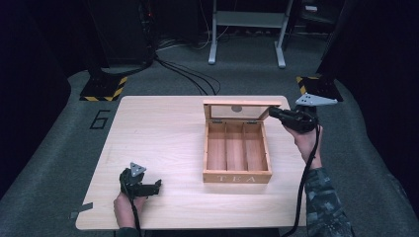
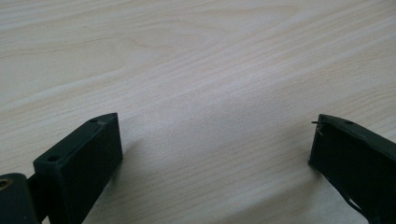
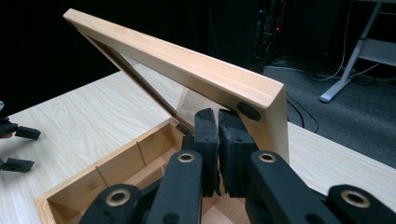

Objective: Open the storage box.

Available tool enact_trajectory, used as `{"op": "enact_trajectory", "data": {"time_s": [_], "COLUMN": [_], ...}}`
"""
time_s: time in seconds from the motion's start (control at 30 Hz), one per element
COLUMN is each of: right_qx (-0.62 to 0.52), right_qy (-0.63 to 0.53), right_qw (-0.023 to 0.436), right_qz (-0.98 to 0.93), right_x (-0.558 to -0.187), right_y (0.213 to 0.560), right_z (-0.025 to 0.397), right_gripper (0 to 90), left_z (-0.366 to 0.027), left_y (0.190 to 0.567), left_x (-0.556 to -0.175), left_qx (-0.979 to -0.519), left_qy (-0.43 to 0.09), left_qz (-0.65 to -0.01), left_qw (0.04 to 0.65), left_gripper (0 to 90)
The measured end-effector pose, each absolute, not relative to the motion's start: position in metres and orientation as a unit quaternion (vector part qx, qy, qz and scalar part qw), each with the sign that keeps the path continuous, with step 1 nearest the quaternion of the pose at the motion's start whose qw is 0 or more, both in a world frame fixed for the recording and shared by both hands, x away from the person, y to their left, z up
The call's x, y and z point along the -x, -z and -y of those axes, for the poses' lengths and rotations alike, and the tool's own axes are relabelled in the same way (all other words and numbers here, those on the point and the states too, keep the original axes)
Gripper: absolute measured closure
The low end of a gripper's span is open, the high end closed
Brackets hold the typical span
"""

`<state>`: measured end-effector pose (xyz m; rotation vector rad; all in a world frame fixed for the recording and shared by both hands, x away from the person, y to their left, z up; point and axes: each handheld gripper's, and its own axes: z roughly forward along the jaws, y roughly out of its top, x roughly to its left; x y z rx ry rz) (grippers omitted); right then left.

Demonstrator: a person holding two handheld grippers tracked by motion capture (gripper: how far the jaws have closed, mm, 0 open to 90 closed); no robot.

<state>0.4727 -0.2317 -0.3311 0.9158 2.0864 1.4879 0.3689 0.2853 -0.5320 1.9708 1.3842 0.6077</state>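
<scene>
A wooden tea box (image 1: 237,176), lettered TEA on its front wall, stands right of the table's middle. Its three compartments look empty. The glass-paned lid (image 1: 241,103) is raised and leans back on its hinges. My right gripper (image 1: 273,112) is at the lid's right corner. In the right gripper view, its jaws (image 3: 218,114) are shut together, tips against the underside of the lid frame (image 3: 187,65) above the box (image 3: 93,182). My left gripper (image 1: 158,186) rests low over the table's front left, open with nothing between its fingers (image 2: 93,144). It also appears far off as the left gripper (image 3: 18,147).
The light wooden table (image 1: 163,128) has bare wood left of the box. Beyond its far edge lie floor cables (image 1: 192,74), two stands with hazard-striped bases (image 1: 104,89), and the legs of a white desk frame (image 1: 247,29).
</scene>
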Motion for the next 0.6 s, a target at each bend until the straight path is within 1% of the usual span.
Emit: {"op": "enact_trajectory", "data": {"time_s": [0.6], "right_qx": [-0.33], "right_qy": [-0.535], "right_qw": [0.206], "right_qz": [-0.75], "right_x": [-0.4727], "right_y": [0.3309], "right_z": [0.2317], "right_gripper": [86.5], "left_z": [-0.2854], "left_y": [0.532], "left_x": [-0.369], "left_qx": [-0.751], "left_qy": [-0.231], "left_qz": [-0.527], "left_qw": [0.323], "left_gripper": [2.1]}}
